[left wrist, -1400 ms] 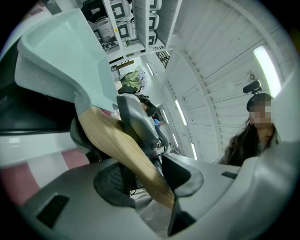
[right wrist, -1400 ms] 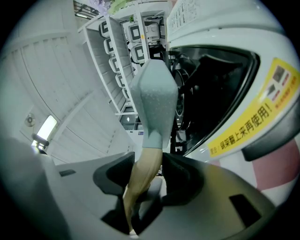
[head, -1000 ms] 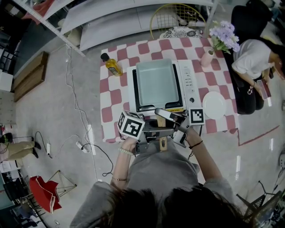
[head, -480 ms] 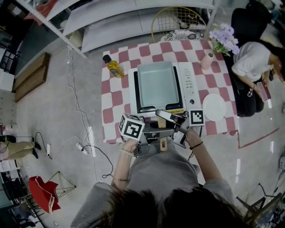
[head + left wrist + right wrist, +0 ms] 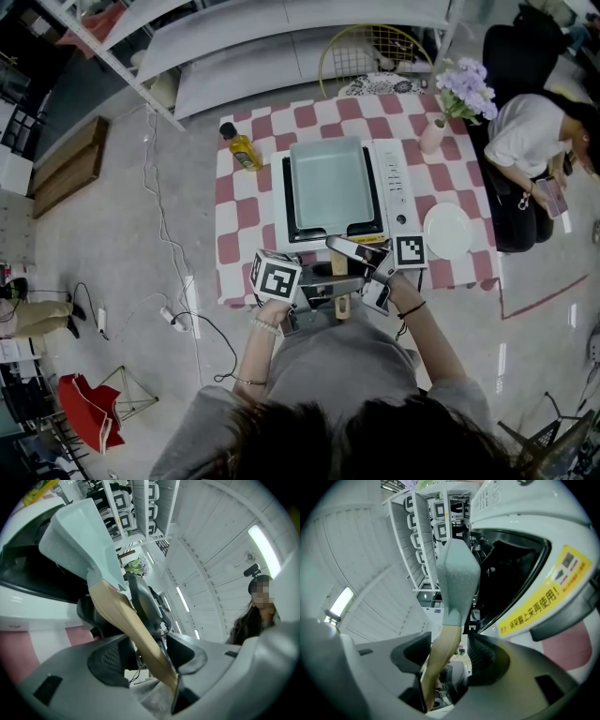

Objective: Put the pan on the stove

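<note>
A pale green rectangular pan (image 5: 328,183) sits on the white stove (image 5: 400,178) on the checkered table (image 5: 246,202). Its wooden handle (image 5: 338,263) points toward me over the table's near edge. My left gripper (image 5: 323,287) reaches in from the left and my right gripper (image 5: 353,249) from the right, both at the handle. In the left gripper view the handle (image 5: 136,630) runs between the jaws of the left gripper (image 5: 150,656), which are opening and clear of the wood. In the right gripper view the handle (image 5: 440,660) lies between the opening jaws of the right gripper (image 5: 449,660), nearer the left pad.
An oil bottle (image 5: 241,146) stands left of the stove. A white plate (image 5: 447,230) lies to its right, with a pink vase of purple flowers (image 5: 435,133) behind it. A person (image 5: 530,141) sits at the table's right side. Cables (image 5: 173,305) run over the floor on the left.
The pan stays on the stove and both grippers stay at the handle. The whole head view has shifted slightly; no clear movement of the jaws shows in it.
</note>
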Motion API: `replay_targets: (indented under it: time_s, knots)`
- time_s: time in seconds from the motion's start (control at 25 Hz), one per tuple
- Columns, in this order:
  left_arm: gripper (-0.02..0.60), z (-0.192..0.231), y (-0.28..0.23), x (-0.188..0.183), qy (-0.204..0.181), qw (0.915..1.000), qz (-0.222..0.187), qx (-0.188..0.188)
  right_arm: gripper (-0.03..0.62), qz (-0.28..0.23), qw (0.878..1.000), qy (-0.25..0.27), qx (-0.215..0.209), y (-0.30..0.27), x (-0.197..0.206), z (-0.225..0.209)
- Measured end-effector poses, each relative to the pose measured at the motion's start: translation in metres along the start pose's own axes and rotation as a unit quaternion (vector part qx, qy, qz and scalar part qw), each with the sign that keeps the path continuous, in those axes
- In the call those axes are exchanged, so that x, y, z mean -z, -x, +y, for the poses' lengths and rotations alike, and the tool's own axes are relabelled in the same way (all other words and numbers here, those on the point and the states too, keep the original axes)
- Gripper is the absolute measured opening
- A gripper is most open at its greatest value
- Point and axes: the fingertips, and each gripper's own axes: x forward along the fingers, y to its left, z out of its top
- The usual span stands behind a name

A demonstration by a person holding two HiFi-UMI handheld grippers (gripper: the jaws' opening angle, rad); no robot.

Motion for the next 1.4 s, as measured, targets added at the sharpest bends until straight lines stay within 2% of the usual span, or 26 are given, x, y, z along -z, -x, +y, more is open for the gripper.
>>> replay_targets:
  time_s: [0.28,0.56,1.0,1.12,1.2,1.28,1.4]
  knots:
    - [0.244,0.006,0.014,-0.002,-0.008,0.9994,-0.021,-0.026,0.253,-0.011,1.000,-0.004,0.010,0.005,-0.001,-0.001]
    - [0.242,0.005,0.031,-0.006,-0.039,0.9961,-0.038,-0.070,0.255,-0.017,1.000,0.007,0.025,0.017,-0.002,-0.002]
    - [0.241,0.002,0.062,-0.008,-0.067,0.9875,-0.062,-0.128,0.253,-0.018,0.998,0.045,0.046,0.031,-0.003,0.004]
    - [0.241,0.000,0.068,-0.011,-0.075,0.9848,-0.070,-0.140,0.236,-0.017,0.996,0.065,0.050,0.034,-0.004,0.007]
    - [0.229,-0.001,0.071,-0.012,-0.082,0.9824,-0.075,-0.150,0.219,-0.019,0.996,0.066,0.053,0.036,-0.004,0.008]
    - [0.190,-0.001,0.074,-0.014,-0.090,0.9798,-0.081,-0.159,0.206,-0.022,0.996,0.068,0.057,0.039,-0.004,0.009]
    - [0.158,-0.002,0.076,-0.017,-0.102,0.9760,-0.088,-0.171,0.186,-0.024,0.993,0.093,0.063,0.041,-0.006,0.014]
